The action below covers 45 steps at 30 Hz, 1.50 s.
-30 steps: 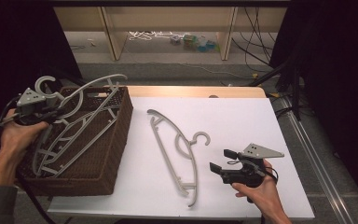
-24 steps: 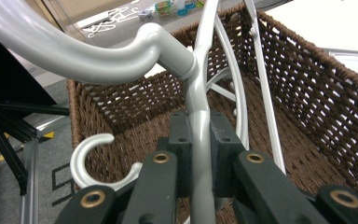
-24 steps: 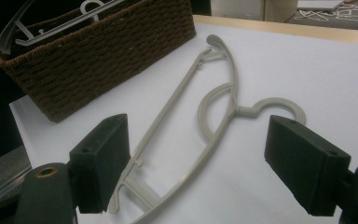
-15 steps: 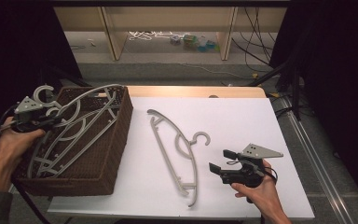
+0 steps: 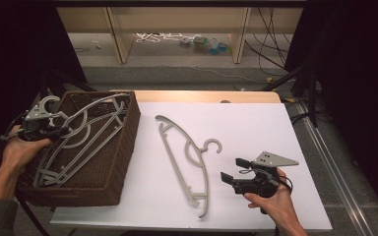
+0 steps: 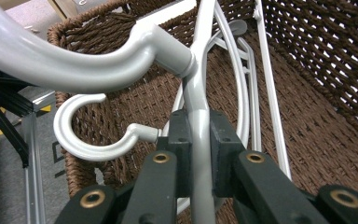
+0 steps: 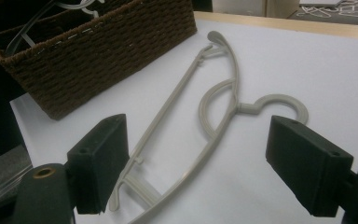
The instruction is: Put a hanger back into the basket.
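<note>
- Grey plastic hanger (image 6: pixel 200 93), clamped by the shut left gripper (image 5: pixel 54 129) over the wicker basket (image 5: pixel 120 162) at left, could snag hangers already inside.
- Right gripper (image 5: pixel 237 171), jaws wide and empty, could nudge the near table hanger (image 5: pixel 187 157).

The left gripper (image 5: pixel 54 129), held at the far left with forearm rising from the bottom edge, has its jaws clamped tight. The right gripper (image 5: pixel 234 170) points left, jaws wide apart.
</note>
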{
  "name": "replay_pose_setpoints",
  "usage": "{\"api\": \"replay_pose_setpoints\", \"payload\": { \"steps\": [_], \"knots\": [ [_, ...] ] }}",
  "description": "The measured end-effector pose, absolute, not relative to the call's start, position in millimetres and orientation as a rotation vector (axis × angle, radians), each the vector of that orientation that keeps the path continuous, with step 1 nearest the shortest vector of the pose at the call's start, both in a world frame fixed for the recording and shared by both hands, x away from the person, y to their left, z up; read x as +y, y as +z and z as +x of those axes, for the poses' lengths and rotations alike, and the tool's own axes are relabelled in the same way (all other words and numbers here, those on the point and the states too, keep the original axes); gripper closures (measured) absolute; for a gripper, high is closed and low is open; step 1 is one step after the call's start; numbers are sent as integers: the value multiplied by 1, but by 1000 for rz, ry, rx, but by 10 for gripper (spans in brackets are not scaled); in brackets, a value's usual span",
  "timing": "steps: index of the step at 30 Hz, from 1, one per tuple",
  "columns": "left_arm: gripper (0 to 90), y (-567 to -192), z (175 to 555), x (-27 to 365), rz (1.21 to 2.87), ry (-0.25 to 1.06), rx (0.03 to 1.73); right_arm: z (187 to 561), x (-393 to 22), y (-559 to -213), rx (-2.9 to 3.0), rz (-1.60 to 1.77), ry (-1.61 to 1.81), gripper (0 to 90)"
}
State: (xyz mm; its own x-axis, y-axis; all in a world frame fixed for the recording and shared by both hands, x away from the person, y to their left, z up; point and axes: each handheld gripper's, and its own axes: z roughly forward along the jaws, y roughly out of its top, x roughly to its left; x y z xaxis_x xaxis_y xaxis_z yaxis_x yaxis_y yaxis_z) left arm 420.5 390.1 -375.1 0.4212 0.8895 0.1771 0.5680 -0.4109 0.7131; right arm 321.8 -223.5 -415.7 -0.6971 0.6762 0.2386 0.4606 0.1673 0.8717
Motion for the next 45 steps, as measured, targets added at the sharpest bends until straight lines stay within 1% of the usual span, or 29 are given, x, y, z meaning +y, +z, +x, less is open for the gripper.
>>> {"api": "replay_pose_setpoints", "payload": {
  "steps": [6, 9, 12, 17, 22, 24, 26, 27, 29, 31, 34, 37, 38, 41, 42, 45],
  "knots": [
    [820, -388, 423, 388, 2176, 729, 1268, 322, -225, -416, 2242, 1099, 1525, 221],
    [818, -394, 423, 391, 2164, 726, 1285, 322, -224, -416, 2234, 1104, 1554, 221],
    [818, -396, 425, 388, 2205, 696, 1268, 322, -225, -416, 2243, 1112, 1524, 221],
    [816, -405, 431, 376, 2277, 681, 1250, 322, -224, -417, 2239, 1109, 1546, 221],
    [810, -408, 433, 378, 2239, 673, 1342, 323, -224, -417, 2230, 1089, 1546, 221],
    [797, -410, 435, 379, 2227, 690, 1389, 323, -224, -418, 2236, 1103, 1548, 221],
    [728, -410, 435, 380, 2211, 716, 1428, 323, -223, -418, 2239, 1101, 1548, 221],
    [663, -409, 435, 382, 2185, 723, 1458, 323, -223, -418, 2240, 1100, 1547, 221],
    [628, -404, 431, 384, 2140, 757, 1477, 323, -223, -418, 2239, 1098, 1549, 221],
    [548, -399, 428, 386, 2088, 791, 1484, 324, -224, -419, 2224, 1083, 1545, 220],
    [513, -391, 422, 386, 2030, 793, 1467, 323, -225, -418, 2239, 1096, 1522, 219],
    [420, -382, 417, 381, 1990, 806, 1466, 323, -223, -418, 2230, 1100, 1537, 218],
    [402, -379, 415, 380, 1988, 812, 1458, 323, -223, -419, 2229, 1090, 1545, 218],
    [353, -371, 408, 373, 1929, 814, 1442, 322, -224, -417, 2255, 1109, 1505, 218],
    [342, -368, 405, 371, 1912, 816, 1430, 322, -222, -418, 2240, 1112, 1552, 217],
    [300, -361, 396, 361, 1831, 795, 1416, 322, -222, -419, 2241, 1118, 1551, 216]
  ]
}}
